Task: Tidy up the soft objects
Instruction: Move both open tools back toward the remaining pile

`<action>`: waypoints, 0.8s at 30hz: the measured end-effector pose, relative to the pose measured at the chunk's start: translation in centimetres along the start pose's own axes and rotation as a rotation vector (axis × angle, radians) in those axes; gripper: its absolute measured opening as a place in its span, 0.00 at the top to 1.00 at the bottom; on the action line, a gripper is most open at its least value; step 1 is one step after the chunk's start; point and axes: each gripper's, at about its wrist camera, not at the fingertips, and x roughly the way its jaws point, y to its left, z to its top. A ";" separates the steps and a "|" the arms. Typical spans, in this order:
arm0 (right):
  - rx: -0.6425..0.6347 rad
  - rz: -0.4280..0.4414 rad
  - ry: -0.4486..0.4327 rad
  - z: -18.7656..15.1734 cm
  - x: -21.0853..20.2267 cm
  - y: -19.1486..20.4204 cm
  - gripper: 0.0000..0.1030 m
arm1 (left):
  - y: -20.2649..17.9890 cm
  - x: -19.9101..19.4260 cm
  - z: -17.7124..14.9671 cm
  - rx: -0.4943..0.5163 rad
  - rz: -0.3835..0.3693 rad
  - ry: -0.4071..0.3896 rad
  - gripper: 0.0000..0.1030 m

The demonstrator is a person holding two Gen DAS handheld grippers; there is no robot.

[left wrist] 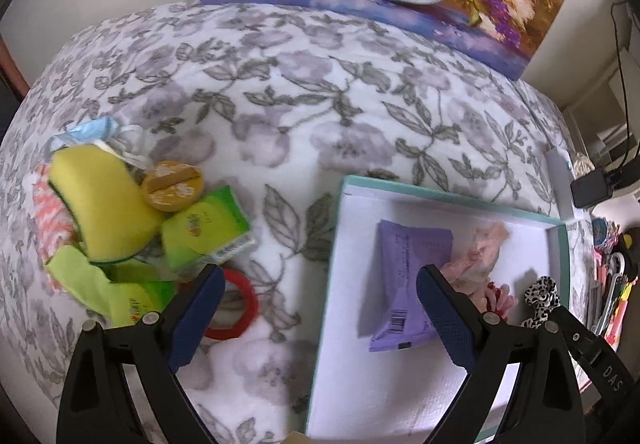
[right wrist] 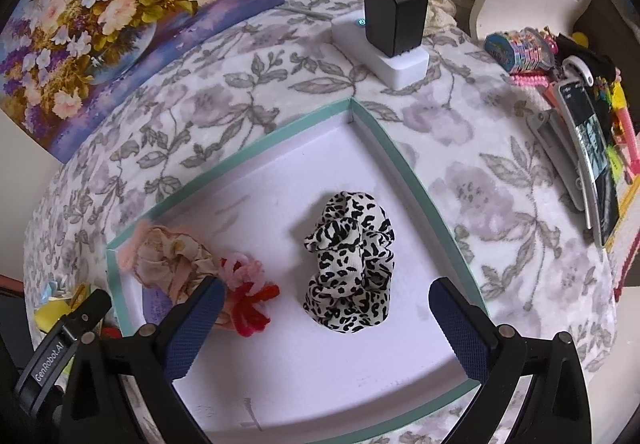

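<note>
My right gripper [right wrist: 326, 320] hangs with fingers wide apart over the leopard-print scrunchie [right wrist: 350, 264] lying free in the teal-rimmed box [right wrist: 256, 141], and its neighbour's side reads "GenRobot.AI". My left gripper [left wrist: 318, 314], fingers spread and empty, straddles the box's edge beside the purple barcoded packet [left wrist: 406, 284]. The green tissue packs [left wrist: 206, 232] on the floral blanket [left wrist: 280, 91] carry writing too blurred to read.

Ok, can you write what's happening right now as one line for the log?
left gripper: open, empty | right gripper: open above leopard scrunchie | scrunchie lies in tray | yellow sponge outside tray
</note>
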 end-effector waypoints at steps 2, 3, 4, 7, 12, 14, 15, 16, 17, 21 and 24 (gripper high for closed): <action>-0.018 0.000 -0.018 -0.1 -0.7 0.6 0.00 | 0.6 -0.8 0.2 -0.011 0.011 -0.023 0.06; -0.027 0.000 -0.026 -0.1 -1.0 1.0 0.00 | 0.9 -1.2 0.3 -0.014 0.017 -0.033 0.06; -0.037 0.000 -0.034 -0.2 -1.3 1.3 0.00 | 1.4 -1.7 0.4 -0.019 0.023 -0.045 0.06; -0.080 0.009 -0.061 -0.5 -2.4 2.7 0.00 | 2.7 -3.0 0.7 -0.036 0.033 -0.070 0.06; -0.139 0.036 -0.085 -1.1 -4.0 5.1 0.00 | 5.9 -5.0 1.0 -0.074 0.082 -0.097 0.06; -0.160 0.038 -0.097 -1.5 -4.6 6.1 0.00 | 7.1 -5.6 0.9 -0.094 0.110 -0.109 0.06; -0.176 0.045 -0.100 -1.8 -4.8 6.7 0.00 | 8.0 -5.9 0.9 -0.111 0.125 -0.117 0.06; -0.192 0.054 -0.102 -2.0 -5.0 7.3 0.00 | 8.9 -6.2 0.9 -0.131 0.133 -0.124 0.06; -0.202 0.063 -0.102 -2.2 -5.2 7.8 0.00 | 9.4 -6.4 0.8 -0.143 0.134 -0.127 0.06; -0.233 0.107 -0.092 -3.3 -5.6 10.1 0.00 | 12.4 -7.1 0.7 -0.199 0.134 -0.138 0.06; -0.257 0.127 -0.077 -4.2 -5.4 12.2 0.00 | 14.0 -7.7 0.6 -0.216 0.160 -0.151 0.06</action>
